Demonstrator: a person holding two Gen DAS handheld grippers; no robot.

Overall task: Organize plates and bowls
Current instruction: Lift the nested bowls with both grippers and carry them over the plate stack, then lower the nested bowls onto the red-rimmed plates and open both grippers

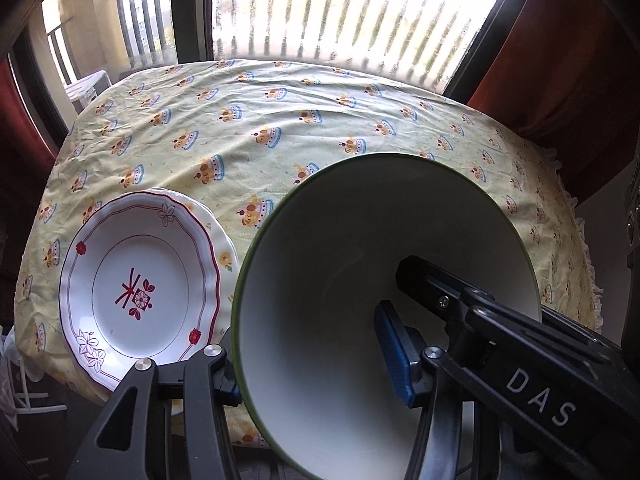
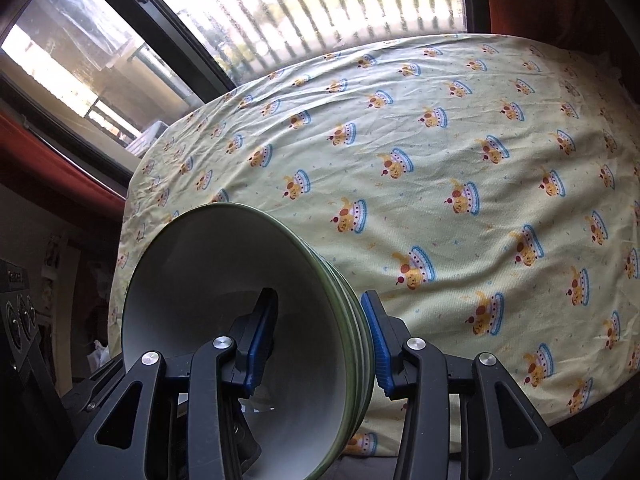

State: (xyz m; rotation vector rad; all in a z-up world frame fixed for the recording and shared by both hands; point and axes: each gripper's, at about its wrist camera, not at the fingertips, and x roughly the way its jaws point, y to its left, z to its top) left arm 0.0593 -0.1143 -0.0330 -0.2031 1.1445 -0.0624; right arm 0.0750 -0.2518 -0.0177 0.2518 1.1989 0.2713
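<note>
Left wrist view had your left tool (image 1: pixel 316 364) clamped on the near wall of the green-rimmed bowl stack (image 1: pixel 360 280), one blue pad inside, the other outside and mostly hidden behind the rim. Your right tool (image 2: pixel 320 344) gripped the opposite wall of the same stack (image 2: pixel 224 296), pads pressed against the inside and the nested rims. The stack appeared tilted and seemed clear of the counter (image 2: pixel 460 128), so I judged the bowls gathered but not yet set down. Beside it, the red-patterned plate (image 1: pixel 140 284) already sat on a yellow-flowered plate (image 1: pixel 222 248). You still had to place the bowls. How many bowls were nested was hard to count, and the stack's base was cut off.
</note>
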